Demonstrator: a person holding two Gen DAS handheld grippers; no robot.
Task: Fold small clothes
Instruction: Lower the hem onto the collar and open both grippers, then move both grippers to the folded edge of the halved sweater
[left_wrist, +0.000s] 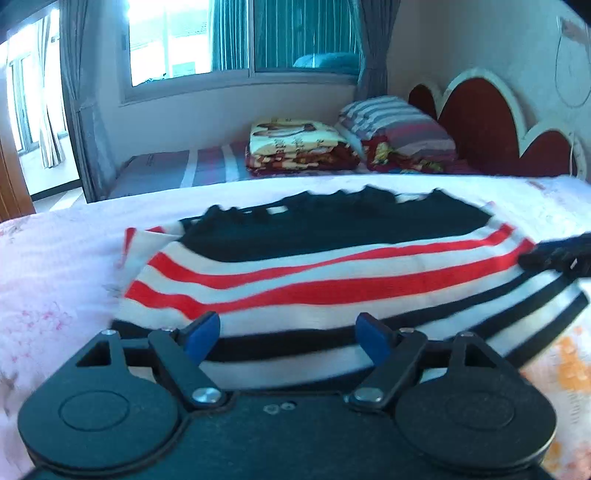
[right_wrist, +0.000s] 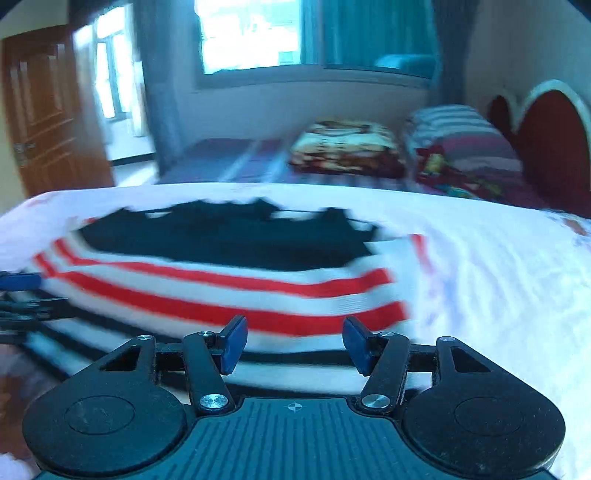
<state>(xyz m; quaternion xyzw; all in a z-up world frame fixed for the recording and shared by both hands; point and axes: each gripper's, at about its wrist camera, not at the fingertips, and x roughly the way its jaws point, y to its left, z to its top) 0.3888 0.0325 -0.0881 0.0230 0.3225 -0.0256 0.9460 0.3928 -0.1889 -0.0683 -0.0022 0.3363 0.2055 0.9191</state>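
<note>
So the thing I'm working on is a little striped knit top (left_wrist: 325, 273), lying flat on the bed's white floral sheet (left_wrist: 55, 280), right in front of both my tongs. It's got a dark navy part at the far end, then red and white stripes, then black and white stripes at the near hem. I'm guessing it's soft, light and floppy, no stiffness at all, so it'll drape and bunch if I only lift one spot. One side already looks doubled over, though the blur makes that hard to call. Best bet, I'm thinking, is pinching the near hem at its two corners, one per side, so the edge stays straight when it goes over.

My left tongs (left_wrist: 290, 338) are sitting apart, holding nothing, just over the black-striped hem. My right tongs (right_wrist: 295, 341) are spread apart too, empty, hovering over the hem toward the right edge.

Nothing's really blocking me. Farther back on the other bed there's a folded printed blanket (left_wrist: 299, 147) and a striped pillow (left_wrist: 399, 125) against the red headboard (left_wrist: 480, 122), all well apart from the top.
</note>
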